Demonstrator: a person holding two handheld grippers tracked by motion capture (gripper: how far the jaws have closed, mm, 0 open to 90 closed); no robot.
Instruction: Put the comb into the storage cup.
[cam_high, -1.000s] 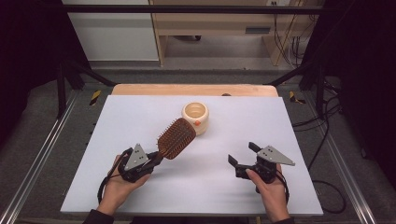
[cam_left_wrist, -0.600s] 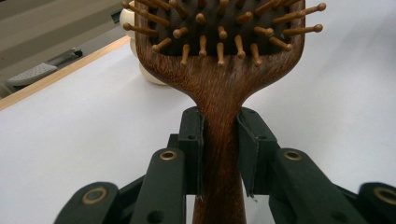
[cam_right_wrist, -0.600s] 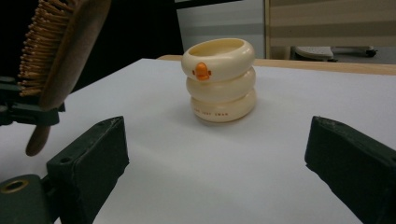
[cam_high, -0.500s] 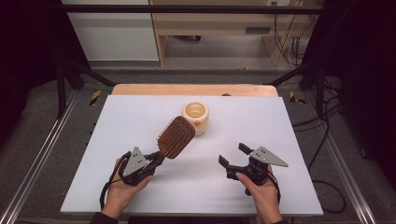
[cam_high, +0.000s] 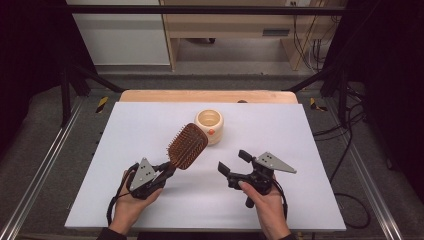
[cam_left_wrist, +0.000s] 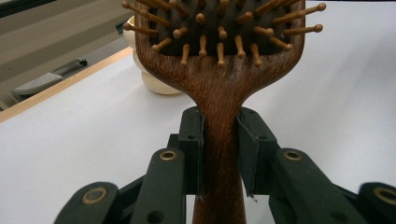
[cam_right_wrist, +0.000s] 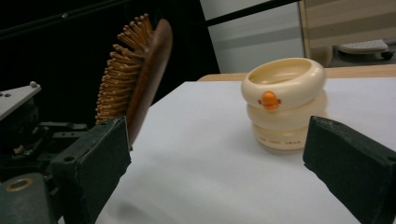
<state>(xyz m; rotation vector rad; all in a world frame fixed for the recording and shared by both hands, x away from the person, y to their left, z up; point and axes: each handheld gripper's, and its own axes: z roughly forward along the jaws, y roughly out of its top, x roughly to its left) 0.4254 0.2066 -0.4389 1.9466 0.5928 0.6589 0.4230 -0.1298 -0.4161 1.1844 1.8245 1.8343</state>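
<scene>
A wooden paddle hairbrush (cam_high: 187, 146) is held up off the white table (cam_high: 300, 130), its bristles facing up and its head toward the cup. My left gripper (cam_high: 167, 172) is shut on the handle; in the left gripper view both pads (cam_left_wrist: 198, 140) press the neck of the hairbrush (cam_left_wrist: 219, 79). A cream cup (cam_high: 209, 125) with an orange spot stands just beyond the brush head. My right gripper (cam_high: 234, 162) hovers open to the right of the brush, jaws wide and pointing at the cup (cam_right_wrist: 284, 102), with nothing between them.
A wooden strip (cam_high: 205, 96) runs along the table's far edge. Metal rails (cam_high: 45, 165) flank the table, and cables (cam_high: 345, 150) lie on the floor at the right. In the right gripper view the left gripper's body (cam_right_wrist: 28, 135) sits close at the left.
My right gripper has moved left toward the middle of the table and risen slightly, jaws still wide. The left gripper and the brush have stayed put.
</scene>
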